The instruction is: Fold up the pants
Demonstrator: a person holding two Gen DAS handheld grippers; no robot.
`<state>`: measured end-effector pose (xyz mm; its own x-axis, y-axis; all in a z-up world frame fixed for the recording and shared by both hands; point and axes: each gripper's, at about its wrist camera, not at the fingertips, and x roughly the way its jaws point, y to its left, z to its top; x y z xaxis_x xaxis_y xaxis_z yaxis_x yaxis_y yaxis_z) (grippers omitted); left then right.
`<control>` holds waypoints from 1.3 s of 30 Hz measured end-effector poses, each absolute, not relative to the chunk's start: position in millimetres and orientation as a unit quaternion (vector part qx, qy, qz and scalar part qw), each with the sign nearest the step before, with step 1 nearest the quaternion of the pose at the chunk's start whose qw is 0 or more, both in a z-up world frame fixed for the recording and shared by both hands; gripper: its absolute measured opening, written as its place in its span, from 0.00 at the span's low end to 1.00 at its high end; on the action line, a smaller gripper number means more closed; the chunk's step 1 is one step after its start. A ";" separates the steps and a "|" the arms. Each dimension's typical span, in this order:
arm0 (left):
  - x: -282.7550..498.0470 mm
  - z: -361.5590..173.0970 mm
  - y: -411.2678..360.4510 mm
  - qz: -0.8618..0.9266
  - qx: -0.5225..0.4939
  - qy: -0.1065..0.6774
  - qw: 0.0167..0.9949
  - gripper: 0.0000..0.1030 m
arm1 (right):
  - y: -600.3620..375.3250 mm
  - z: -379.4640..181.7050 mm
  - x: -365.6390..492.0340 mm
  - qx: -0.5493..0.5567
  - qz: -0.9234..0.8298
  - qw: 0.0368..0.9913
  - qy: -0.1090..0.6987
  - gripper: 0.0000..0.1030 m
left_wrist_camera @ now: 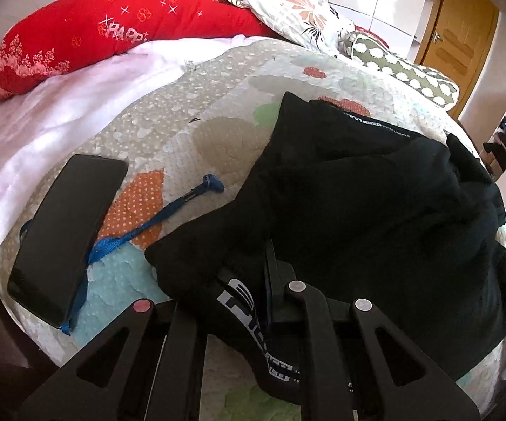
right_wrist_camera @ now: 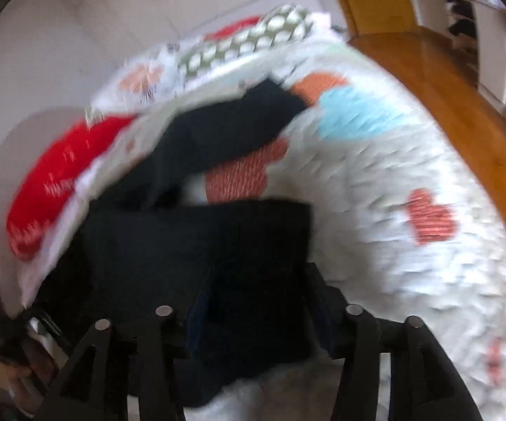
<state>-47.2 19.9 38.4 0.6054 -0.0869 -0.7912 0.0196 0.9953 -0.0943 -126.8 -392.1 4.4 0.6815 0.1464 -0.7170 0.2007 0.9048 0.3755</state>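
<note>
Black pants (left_wrist_camera: 375, 189) lie bunched on the quilted bed (left_wrist_camera: 189, 105); left gripper (left_wrist_camera: 253, 291) pinches the waistband, right gripper (right_wrist_camera: 253, 301) stands spread around cloth. Edges should be aligned before release.

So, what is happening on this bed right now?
A person is folding black pants on a patterned quilt, using a handheld gripper in each hand. The left gripper is shut on the pants' waistband with the white lettering. The right gripper has its jaws apart, with dark fabric between them; the blurred view hides whether the pads press it. A phone and a blue strap lie beside the pants.
</note>
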 end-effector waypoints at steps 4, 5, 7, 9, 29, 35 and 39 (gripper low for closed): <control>-47.7 38.7 17.0 -0.028 -0.040 0.452 0.891 0.08 | -392.0 12.3 -138.8 0.217 -0.002 0.903 0.371 0.14; -49.9 42.2 15.3 -0.033 -0.044 0.453 0.890 0.08 | -393.9 17.7 -145.4 0.214 -0.003 0.906 0.365 0.13; -57.8 51.5 12.3 -0.054 -0.057 0.448 0.890 0.08 | -396.3 38.0 -165.7 0.190 -0.017 0.921 0.340 0.12; -68.0 58.9 7.8 -0.081 -0.072 0.444 0.889 0.08 | -401.3 56.7 -184.0 0.176 -0.033 0.931 0.317 0.12; -118.3 88.7 45.8 -0.033 -0.058 0.414 0.908 0.41 | -422.3 76.8 -219.7 0.142 -0.133 0.919 0.343 0.35; -105.2 80.7 34.3 -0.064 -0.054 0.424 0.902 0.41 | -370.1 73.8 -193.3 0.145 -0.006 0.926 0.349 0.35; -94.8 49.9 20.2 -0.073 -0.045 0.463 0.882 0.41 | -327.5 45.6 -169.1 0.120 0.044 0.914 0.385 0.35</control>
